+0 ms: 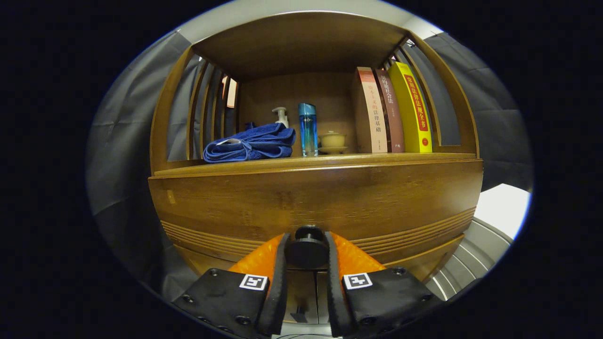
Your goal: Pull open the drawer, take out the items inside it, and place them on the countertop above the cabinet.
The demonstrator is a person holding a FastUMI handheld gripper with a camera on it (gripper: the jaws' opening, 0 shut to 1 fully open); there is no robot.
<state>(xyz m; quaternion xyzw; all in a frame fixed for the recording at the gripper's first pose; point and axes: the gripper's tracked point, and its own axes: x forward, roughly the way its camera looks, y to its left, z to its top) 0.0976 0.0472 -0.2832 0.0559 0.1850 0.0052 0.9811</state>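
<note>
Big brown wooden cabinet (311,197) dead ahead, its drawer front (264,202) closed below the tabletop (311,162). The hand-held gripper (307,249) clamps the small round black knob (307,248), both fingers pressing: rigid, probably slick, so pull straight.

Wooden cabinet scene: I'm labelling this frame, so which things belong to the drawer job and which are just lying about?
Job: wooden drawer front; round black knob, gripper shut on it; wooden countertop.
Lying about: folded blue towel; blue bottle; three upright books; lidded cup; pump bottle.
</note>
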